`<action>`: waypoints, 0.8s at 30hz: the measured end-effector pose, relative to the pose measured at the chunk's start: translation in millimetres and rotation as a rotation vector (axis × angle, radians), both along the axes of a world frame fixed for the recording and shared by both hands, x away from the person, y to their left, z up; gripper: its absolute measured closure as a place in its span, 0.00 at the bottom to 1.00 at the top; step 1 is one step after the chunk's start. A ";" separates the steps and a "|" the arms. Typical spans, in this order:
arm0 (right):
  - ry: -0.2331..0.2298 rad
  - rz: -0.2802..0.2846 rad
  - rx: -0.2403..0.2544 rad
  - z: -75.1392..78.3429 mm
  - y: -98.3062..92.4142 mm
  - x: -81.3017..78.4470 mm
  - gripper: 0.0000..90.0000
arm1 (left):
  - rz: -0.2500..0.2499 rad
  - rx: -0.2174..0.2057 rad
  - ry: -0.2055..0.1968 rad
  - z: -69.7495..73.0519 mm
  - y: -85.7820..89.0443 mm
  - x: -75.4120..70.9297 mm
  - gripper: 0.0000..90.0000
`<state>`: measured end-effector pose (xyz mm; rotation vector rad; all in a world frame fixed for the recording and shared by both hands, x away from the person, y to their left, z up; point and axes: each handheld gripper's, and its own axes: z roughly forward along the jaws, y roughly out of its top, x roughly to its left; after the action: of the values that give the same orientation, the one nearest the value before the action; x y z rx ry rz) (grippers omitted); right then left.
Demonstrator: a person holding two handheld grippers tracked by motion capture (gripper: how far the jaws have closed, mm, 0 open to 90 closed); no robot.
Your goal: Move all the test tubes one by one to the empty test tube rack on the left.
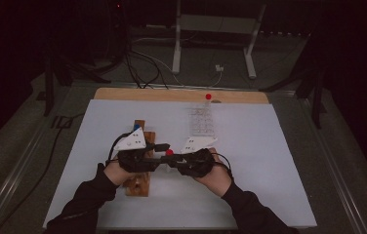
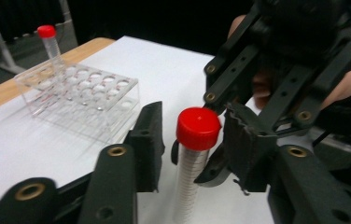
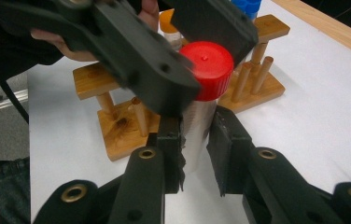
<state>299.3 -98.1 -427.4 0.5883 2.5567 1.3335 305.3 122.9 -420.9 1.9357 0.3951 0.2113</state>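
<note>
Right gripper [image 3: 196, 149] fingers pinch the upright tube [image 3: 200, 122], cap [image 3: 207, 70] up, left gripper [image 2: 192, 140] fingers spread around it.

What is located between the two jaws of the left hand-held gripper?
The red cap of a clear tube, seen in the left gripper view; the right hand-held gripper clamps the tube's body.

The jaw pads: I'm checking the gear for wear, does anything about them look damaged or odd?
Yes. The black foam pads on the right gripper, clamped on the clear red-capped plastic tube, have ragged, torn-looking inner edges. Seen from the left gripper view, one pad also looks frayed at its lower corner.
</note>
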 end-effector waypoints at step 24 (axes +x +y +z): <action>-0.001 -0.044 0.070 4.6 -10.6 0.3 0.44 | 0.043 -0.019 -0.052 20.1 22.9 0.3 0.80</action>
<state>299.6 -108.7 -422.8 0.6523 2.4900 1.4133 305.6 145.8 -400.8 1.9001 0.4036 0.2846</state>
